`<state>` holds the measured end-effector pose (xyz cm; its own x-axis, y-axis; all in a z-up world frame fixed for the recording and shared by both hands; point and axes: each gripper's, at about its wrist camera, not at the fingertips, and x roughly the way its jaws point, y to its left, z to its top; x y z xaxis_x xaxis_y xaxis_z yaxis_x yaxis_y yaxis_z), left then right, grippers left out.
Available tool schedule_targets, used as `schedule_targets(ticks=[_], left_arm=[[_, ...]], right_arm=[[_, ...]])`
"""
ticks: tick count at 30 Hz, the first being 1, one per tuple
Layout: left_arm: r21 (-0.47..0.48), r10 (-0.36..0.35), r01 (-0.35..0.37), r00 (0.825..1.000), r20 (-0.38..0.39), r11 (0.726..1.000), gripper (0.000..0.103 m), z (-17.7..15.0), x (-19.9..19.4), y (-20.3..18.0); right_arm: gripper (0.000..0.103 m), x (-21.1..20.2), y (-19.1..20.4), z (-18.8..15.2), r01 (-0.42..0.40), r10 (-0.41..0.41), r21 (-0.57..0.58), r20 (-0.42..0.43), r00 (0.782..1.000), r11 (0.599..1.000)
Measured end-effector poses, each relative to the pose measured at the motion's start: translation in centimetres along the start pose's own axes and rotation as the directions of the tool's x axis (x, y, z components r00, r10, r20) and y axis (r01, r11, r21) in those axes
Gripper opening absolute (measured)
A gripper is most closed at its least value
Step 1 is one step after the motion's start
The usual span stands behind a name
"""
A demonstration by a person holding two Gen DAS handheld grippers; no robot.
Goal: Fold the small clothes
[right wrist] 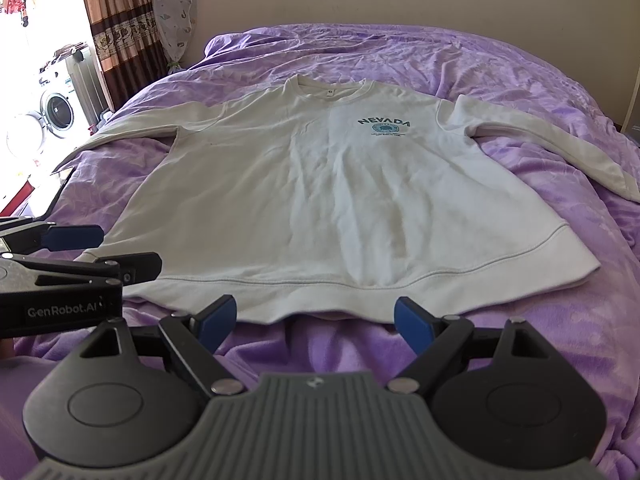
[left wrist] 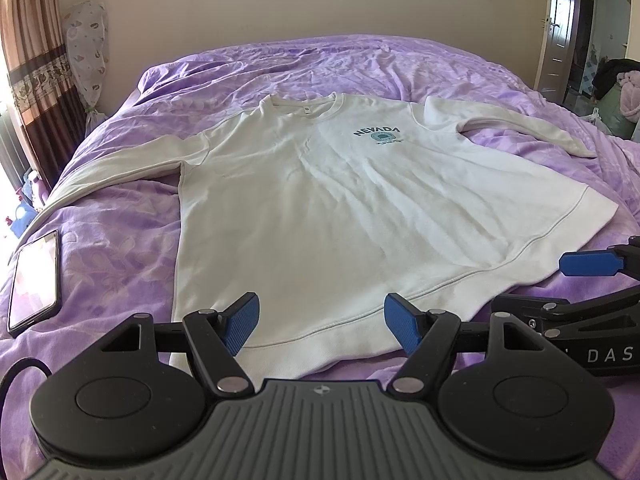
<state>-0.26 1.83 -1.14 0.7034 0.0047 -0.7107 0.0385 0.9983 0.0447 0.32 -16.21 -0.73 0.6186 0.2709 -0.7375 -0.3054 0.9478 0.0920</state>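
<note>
A white long-sleeved sweatshirt (left wrist: 340, 200) with a "NEVADA" print lies flat, front up, on a purple bedspread (left wrist: 120, 248), sleeves spread to both sides. It also shows in the right wrist view (right wrist: 340, 184). My left gripper (left wrist: 321, 320) is open, its blue pads just above the hem near the shirt's left bottom part. My right gripper (right wrist: 315, 322) is open, just short of the hem's middle, over the bedspread (right wrist: 320, 344). Each gripper shows at the edge of the other's view: the right one (left wrist: 592, 280), the left one (right wrist: 80, 252).
A phone (left wrist: 34, 280) lies on the bedspread left of the shirt. Curtains (left wrist: 32, 60) and a covered fan (left wrist: 88, 52) stand at the left of the bed. A washing machine (right wrist: 56, 108) sits beyond the curtain. An open door (left wrist: 568, 28) is at the right.
</note>
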Motion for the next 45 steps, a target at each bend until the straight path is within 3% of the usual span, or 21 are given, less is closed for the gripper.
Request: schedule_targets(ticks=[45], left_arm=[[0.003,0.003,-0.003,1.0,-0.009,1.0,0.084,0.17,-0.09,0.1]], right_arm=[[0.082,0.4,-0.3,0.25,0.002,-0.002,0.004,-0.021,1.0,1.0]])
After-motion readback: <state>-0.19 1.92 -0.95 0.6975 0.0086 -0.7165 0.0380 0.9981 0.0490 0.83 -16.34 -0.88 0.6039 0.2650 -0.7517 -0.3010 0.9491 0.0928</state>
